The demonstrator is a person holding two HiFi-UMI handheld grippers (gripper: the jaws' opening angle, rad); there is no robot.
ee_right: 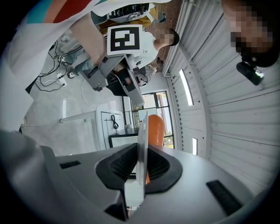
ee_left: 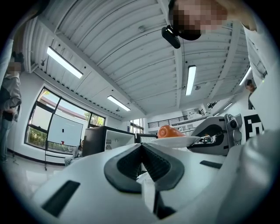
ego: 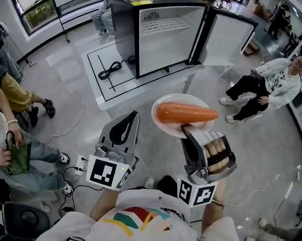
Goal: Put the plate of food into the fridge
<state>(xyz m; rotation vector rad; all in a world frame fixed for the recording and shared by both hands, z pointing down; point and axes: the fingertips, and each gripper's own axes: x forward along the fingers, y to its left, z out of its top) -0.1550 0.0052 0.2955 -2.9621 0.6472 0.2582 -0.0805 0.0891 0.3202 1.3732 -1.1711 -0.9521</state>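
A white plate (ego: 180,99) carrying a long orange carrot-like food (ego: 187,113) hangs in the air in front of me. My right gripper (ego: 187,130) is shut on its near rim. In the right gripper view the plate (ee_right: 142,140) stands edge-on between the pads, with the food (ee_right: 155,129) beyond them. My left gripper (ego: 135,114) is beside the plate on its left, shut and holding nothing. Its pads meet in the left gripper view (ee_left: 141,147). The black fridge (ego: 166,37) stands ahead on a white table (ego: 99,89), with its white inside showing.
The fridge door (ego: 227,38) is swung out to the right. A black cable (ego: 111,69) lies on the table left of the fridge. A person sits on the right (ego: 268,86), others on the left (ego: 7,134). A power strip (ego: 82,164) lies on the floor.
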